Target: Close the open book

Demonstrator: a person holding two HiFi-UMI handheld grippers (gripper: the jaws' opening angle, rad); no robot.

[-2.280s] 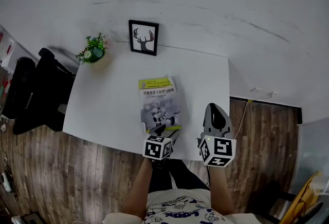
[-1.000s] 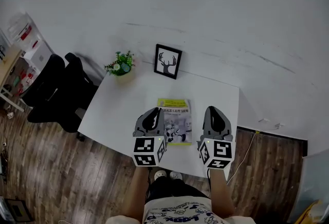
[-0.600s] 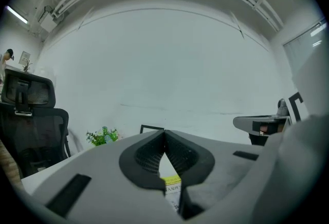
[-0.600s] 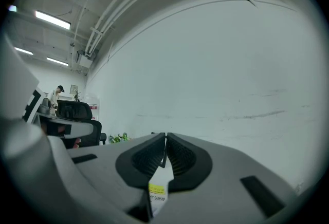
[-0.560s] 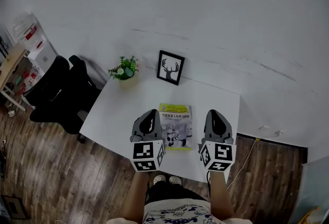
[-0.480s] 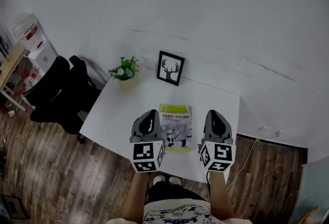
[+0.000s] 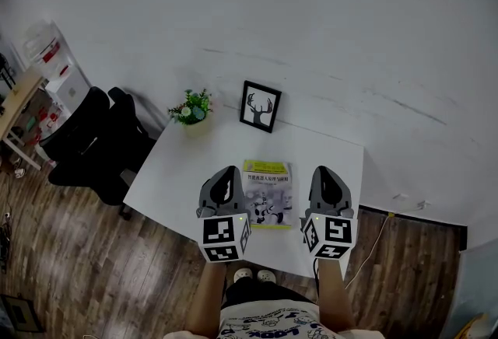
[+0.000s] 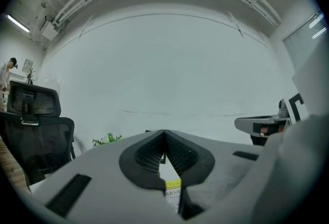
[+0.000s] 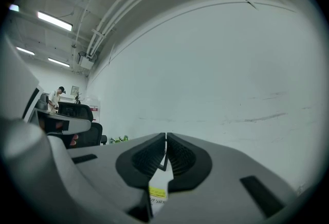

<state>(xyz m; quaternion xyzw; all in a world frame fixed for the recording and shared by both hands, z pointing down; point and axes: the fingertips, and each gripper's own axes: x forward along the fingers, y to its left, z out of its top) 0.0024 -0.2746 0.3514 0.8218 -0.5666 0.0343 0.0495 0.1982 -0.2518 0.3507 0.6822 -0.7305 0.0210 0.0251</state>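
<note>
The book lies shut and flat on the white table, its yellow-banded cover facing up. My left gripper hangs above the table at the book's left side, jaws shut with nothing between them. My right gripper hangs at the book's right side, likewise shut and empty. In the left gripper view the jaws meet at the tips, and a strip of the book shows below them. The right gripper view shows its jaws together above the book.
A small potted plant and a black-framed deer picture stand at the table's far edge against the white wall. A black office chair sits left of the table. Wooden floor surrounds the table.
My left gripper has come off the book's near edge and risen beside its left side. The book has stayed shut and still. The right gripper has barely moved.
</note>
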